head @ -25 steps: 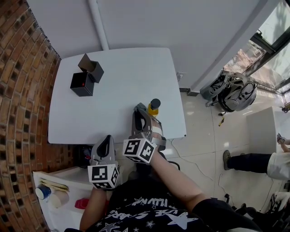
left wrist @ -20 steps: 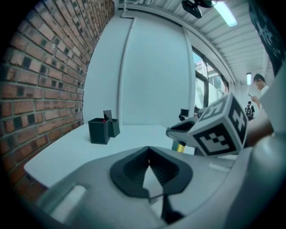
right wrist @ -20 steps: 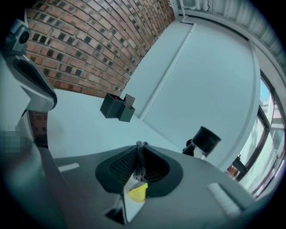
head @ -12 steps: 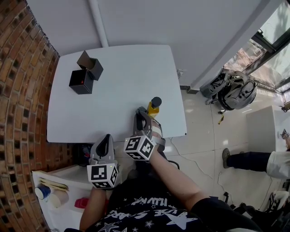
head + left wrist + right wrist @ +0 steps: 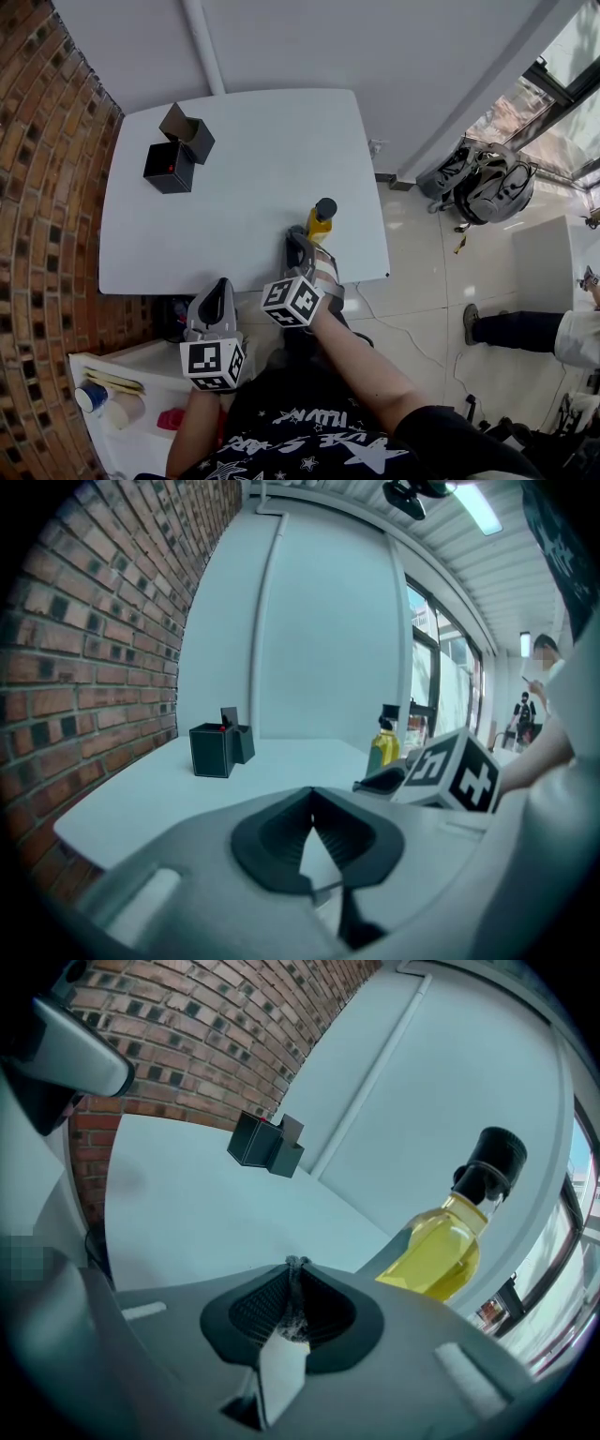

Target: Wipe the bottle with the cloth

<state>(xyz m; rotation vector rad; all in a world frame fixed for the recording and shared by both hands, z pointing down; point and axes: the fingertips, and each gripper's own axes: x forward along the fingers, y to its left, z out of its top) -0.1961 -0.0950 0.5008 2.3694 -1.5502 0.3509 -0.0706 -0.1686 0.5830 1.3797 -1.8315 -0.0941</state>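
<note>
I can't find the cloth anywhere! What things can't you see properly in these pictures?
- Cloth: only a grey sliver shows, pinched in the right gripper's shut jaws in the right gripper view. The jaws hide the rest.
- Bottle: its bottom is hidden behind that gripper in both gripper views.
- Boxes: too small in every view to see inside.

Bottle: yellow, capped in black. Table: plain white. Two boxes at its far-left corner: black, a red dot seen on the nearer one. Cloth: grey, fibrous. Right gripper and left gripper: grey, lined in black. Marker cubes: patterned in black-and-white squares. Wall: red-brown brick, dark bricks scattered through.
</note>
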